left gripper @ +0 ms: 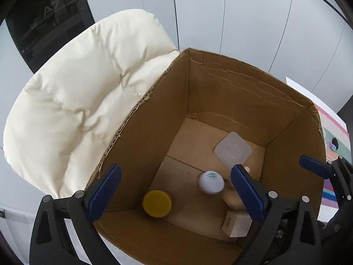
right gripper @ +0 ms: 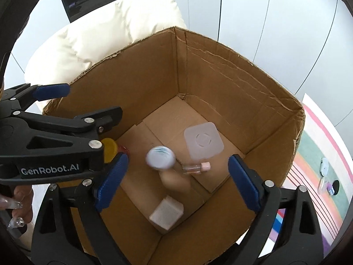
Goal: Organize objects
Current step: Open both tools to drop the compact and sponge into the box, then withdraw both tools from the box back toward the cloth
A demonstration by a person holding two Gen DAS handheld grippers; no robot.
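An open cardboard box (left gripper: pixel 141 132) (right gripper: pixel 242 84) lies below both grippers. On its floor are a yellow-lidded jar (left gripper: pixel 157 203) (right gripper: pixel 109 149), a translucent square lid (left gripper: pixel 232 150) (right gripper: pixel 203 141), a small white carton (left gripper: pixel 237 224) (right gripper: pixel 167 214), and a clear vial with a pink cap (right gripper: pixel 196 167). A white round tub with a teal mark (left gripper: pixel 211 182) (right gripper: pixel 160 157) looks blurred over a beige lump (right gripper: pixel 176 180). My left gripper (left gripper: pixel 176 192) (right gripper: pixel 94 99) is open above the box with nothing between its pads. My right gripper (right gripper: pixel 178 182) is open too, also empty; one of its blue pads (left gripper: pixel 313 166) shows in the left wrist view.
A cream padded chair (left gripper: pixel 77 101) (right gripper: pixel 99 35) stands against the box's left side. A striped mat (right gripper: pixel 315 154) with small items, among them a white mouse (right gripper: pixel 324 165), lies to the right. A hand (right gripper: pixel 19 198) holds the left gripper. White wall panels and a dark screen (left gripper: pixel 48 17) are behind.
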